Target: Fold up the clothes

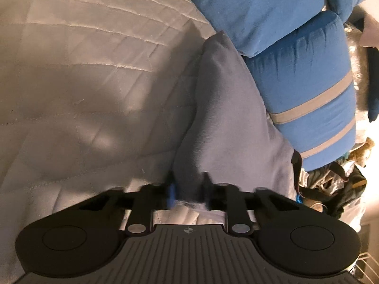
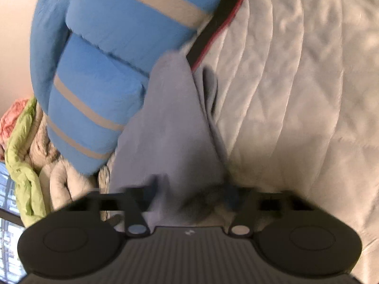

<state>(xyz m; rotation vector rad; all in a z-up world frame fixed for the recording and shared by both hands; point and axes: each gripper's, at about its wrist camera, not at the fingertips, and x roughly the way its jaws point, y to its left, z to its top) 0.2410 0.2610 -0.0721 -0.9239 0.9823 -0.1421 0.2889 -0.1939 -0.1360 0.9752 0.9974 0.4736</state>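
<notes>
Both grippers pinch the grey garment (image 1: 227, 118), which hangs stretched above the quilted bed (image 1: 83, 71) beside the blue bedding (image 1: 296, 82). The left gripper (image 1: 188, 189) and the right gripper (image 2: 189, 201) each have jaws narrowed on cloth. No finished fold is visible; folding appears underway.

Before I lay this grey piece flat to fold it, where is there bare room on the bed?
The white quilt lies bare left of the grey garment; in the right wrist view it is bare on the garment's right. The other side is crowded by the rolled blue bedding and a green cloth.
</notes>
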